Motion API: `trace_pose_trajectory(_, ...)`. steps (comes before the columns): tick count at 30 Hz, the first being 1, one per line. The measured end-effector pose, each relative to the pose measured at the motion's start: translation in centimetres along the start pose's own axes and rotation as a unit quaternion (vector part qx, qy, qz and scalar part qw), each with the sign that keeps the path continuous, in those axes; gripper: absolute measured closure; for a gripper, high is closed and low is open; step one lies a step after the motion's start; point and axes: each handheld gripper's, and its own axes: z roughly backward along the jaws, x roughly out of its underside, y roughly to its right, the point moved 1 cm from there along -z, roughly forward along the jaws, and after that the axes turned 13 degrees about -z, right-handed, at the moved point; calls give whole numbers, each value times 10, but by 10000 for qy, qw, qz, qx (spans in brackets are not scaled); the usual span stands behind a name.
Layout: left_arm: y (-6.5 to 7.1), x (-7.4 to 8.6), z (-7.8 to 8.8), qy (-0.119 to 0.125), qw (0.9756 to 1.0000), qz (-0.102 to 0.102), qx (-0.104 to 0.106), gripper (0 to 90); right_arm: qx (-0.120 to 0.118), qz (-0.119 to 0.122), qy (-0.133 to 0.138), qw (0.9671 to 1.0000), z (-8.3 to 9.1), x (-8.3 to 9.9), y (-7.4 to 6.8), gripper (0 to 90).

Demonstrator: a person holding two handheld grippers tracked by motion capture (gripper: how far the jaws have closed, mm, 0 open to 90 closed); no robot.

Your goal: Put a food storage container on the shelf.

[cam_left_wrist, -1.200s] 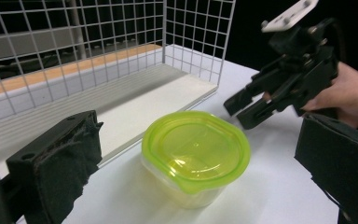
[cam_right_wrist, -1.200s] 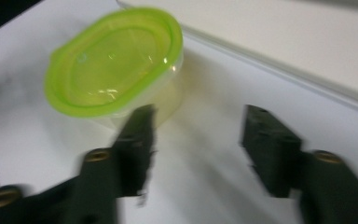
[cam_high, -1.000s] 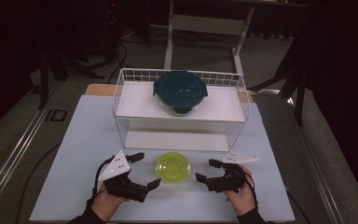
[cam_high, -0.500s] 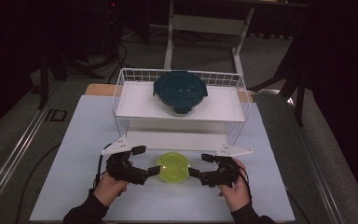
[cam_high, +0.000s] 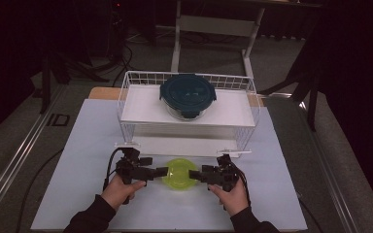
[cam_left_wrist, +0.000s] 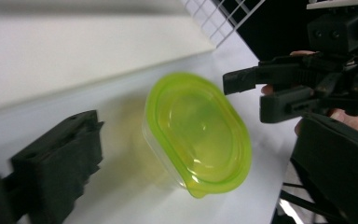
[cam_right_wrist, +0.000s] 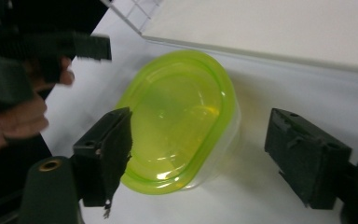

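A yellow-green lidded container [cam_high: 178, 174] stands on the white table top [cam_high: 87, 145], just in front of the wire rack. My left gripper [cam_high: 161, 171] has come in from the left, open, its tips at the container's left edge. In the left gripper view the container [cam_left_wrist: 196, 135] lies ahead, beside one blurred jaw. My right gripper [cam_high: 194, 174] meets the container's right edge. Its jaws have just been closing, and in the right gripper view they straddle the container [cam_right_wrist: 182, 116]. The left pad overlaps the lid rim and the other pad stands apart, so my right gripper [cam_right_wrist: 200, 126] is open.
A white wire rack [cam_high: 126, 97] stands behind the container. On its white shelf sits a round glass container with a dark teal lid [cam_high: 188, 94]. The person's hands and dark sleeves enter from the bottom edge.
Both hands have moved forward and inward, so the gripper tips that were apart from the container now flank it. The container has stayed in place.
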Motion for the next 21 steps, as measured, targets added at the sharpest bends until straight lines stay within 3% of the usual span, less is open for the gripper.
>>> trace_pose_trajectory(3, -4, 3, -9, -273, 9993, 219, -88, 131, -1, -318, -90, 9995, -3, 1, 5, 314)
trace_pose_trajectory(4, -5, 4, -11, -339, 9988, 314, -152, 159, -7, -418, -127, 9990, -3, 1, 6, 377)
trace_pose_trajectory(7, -9, 6, -17, -520, 9964, 621, -233, 227, -25, -600, -252, 9979, -6, 2, 8, 448)
trace_pose_trajectory(10, -10, 8, -22, -637, 9953, 691, -243, 318, 33, -724, -293, 9969, -8, 2, 11, 539)
trace_pose_trajectory(13, -10, 10, -24, -748, 9942, 746, -185, 496, 92, -820, -318, 9961, -10, 2, 13, 631)
trace_pose_trajectory(16, -11, 10, -23, -685, 9940, 853, -31, 670, 49, -805, -304, 9963, -8, 1, 12, 711)
trace_pose_trajectory(18, -8, 9, -23, -726, 9942, 788, -37, 719, 123, -806, -311, 9962, -9, 2, 8, 719)
trace_pose_trajectory(21, -5, 11, -22, -713, 9948, 732, -46, 722, 119, -861, -303, 9958, -9, 2, 8, 737)
